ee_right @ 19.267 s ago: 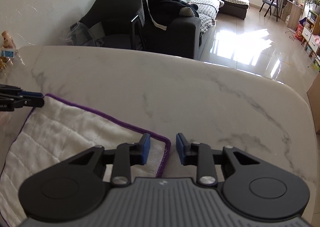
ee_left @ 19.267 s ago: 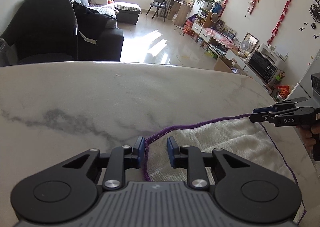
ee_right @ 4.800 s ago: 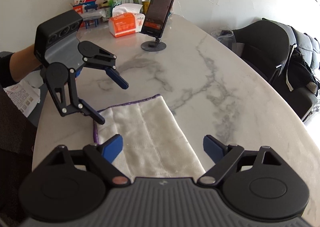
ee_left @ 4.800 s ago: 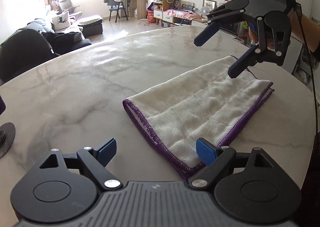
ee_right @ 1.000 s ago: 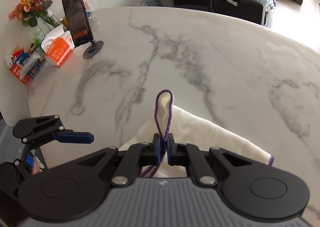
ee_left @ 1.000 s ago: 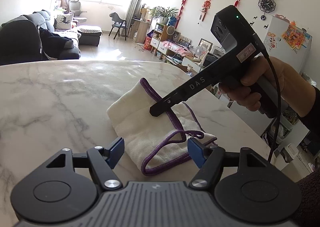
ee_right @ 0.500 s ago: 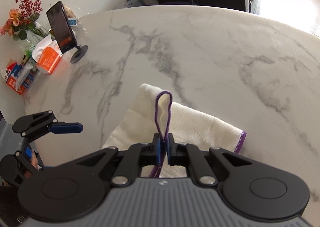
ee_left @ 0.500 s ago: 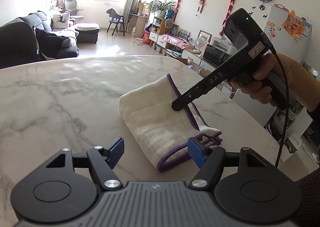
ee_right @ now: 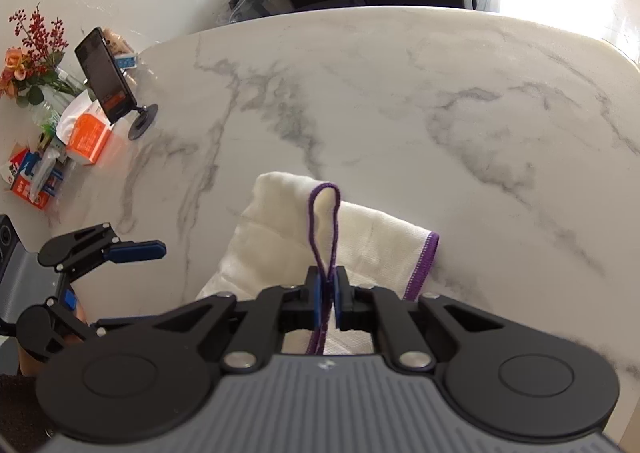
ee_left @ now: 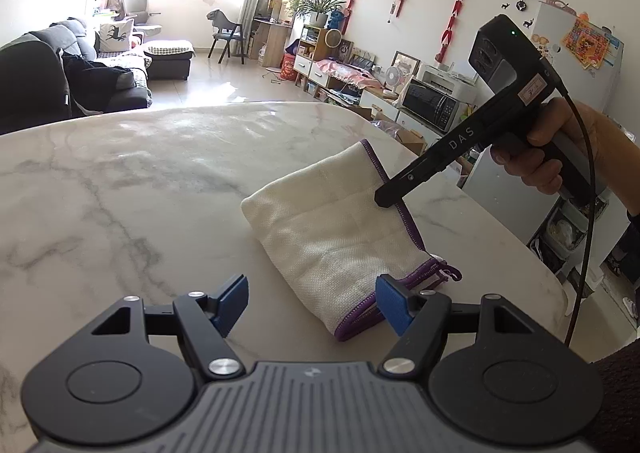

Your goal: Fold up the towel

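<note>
A white towel (ee_left: 336, 221) with purple edging lies folded on the marble table (ee_left: 120, 181). My right gripper (ee_right: 326, 299) is shut on the towel's purple-trimmed edge, which stands up as a loop (ee_right: 323, 209) between its fingers. The left wrist view shows that same gripper (ee_left: 386, 199) low over the towel's right edge, held by a hand (ee_left: 560, 149). My left gripper (ee_left: 312, 301) is open just above the table, with the towel's near corner by its right fingertip (ee_left: 390, 299). The right wrist view shows the left gripper (ee_right: 120, 257) open at the towel's (ee_right: 360, 241) left.
A phone on a stand (ee_right: 106, 81), an orange tissue box (ee_right: 86, 137), flowers (ee_right: 28, 65) and small packets stand at the table's far left. The table edge (ee_left: 520, 245) runs close behind the towel. A dark sofa (ee_left: 72, 73) and shelves lie beyond.
The right gripper has carried the held towel edge further across, and the fold has flattened. The towel now lies more compact on the table. My left gripper stays open.
</note>
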`<act>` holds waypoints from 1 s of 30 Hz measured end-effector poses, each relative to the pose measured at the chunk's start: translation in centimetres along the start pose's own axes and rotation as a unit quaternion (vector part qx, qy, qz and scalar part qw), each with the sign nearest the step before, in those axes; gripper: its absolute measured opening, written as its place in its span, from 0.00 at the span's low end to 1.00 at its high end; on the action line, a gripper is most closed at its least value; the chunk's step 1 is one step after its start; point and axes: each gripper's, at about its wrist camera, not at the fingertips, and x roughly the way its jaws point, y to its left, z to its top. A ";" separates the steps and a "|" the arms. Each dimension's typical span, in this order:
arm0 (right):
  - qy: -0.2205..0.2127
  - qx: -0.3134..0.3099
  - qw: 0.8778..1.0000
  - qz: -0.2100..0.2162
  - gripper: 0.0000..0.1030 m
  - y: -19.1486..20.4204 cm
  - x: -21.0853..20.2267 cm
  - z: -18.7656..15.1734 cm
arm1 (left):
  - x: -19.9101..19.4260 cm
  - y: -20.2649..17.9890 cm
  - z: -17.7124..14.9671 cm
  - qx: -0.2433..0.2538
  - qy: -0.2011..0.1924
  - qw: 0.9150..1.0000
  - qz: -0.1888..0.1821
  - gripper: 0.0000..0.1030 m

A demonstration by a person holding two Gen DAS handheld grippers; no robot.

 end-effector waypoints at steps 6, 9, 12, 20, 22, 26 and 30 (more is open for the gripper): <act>0.001 0.017 1.000 -0.002 0.05 -1.4 -0.7 -0.3 | 0.6 -0.1 0.1 0.007 0.003 1.000 -0.003 0.69; 0.005 0.023 1.000 -0.003 0.05 -2.0 -0.7 -0.5 | 1.0 -0.1 0.2 0.011 0.004 1.000 -0.004 0.69; 0.011 0.032 0.999 -0.004 0.05 -2.5 -0.5 -0.7 | 1.6 -0.2 0.4 0.014 0.006 1.000 -0.005 0.69; 0.020 0.044 0.999 -0.010 0.16 -3.7 0.0 -1.0 | 2.7 -0.7 1.7 0.069 -0.006 0.998 -0.006 0.69; 0.020 0.043 0.999 -0.013 0.28 -3.8 0.0 -1.0 | 2.9 -0.7 2.2 0.096 -0.019 0.995 -0.021 0.69; -0.003 -0.005 1.000 -0.030 0.46 -3.2 -1.3 -1.2 | 3.5 -0.4 2.9 0.178 -0.033 0.982 -0.061 0.69; -0.043 -0.110 0.993 -0.022 0.51 -1.5 -2.4 -2.1 | 4.7 -0.3 3.3 0.273 -0.024 0.957 -0.091 0.69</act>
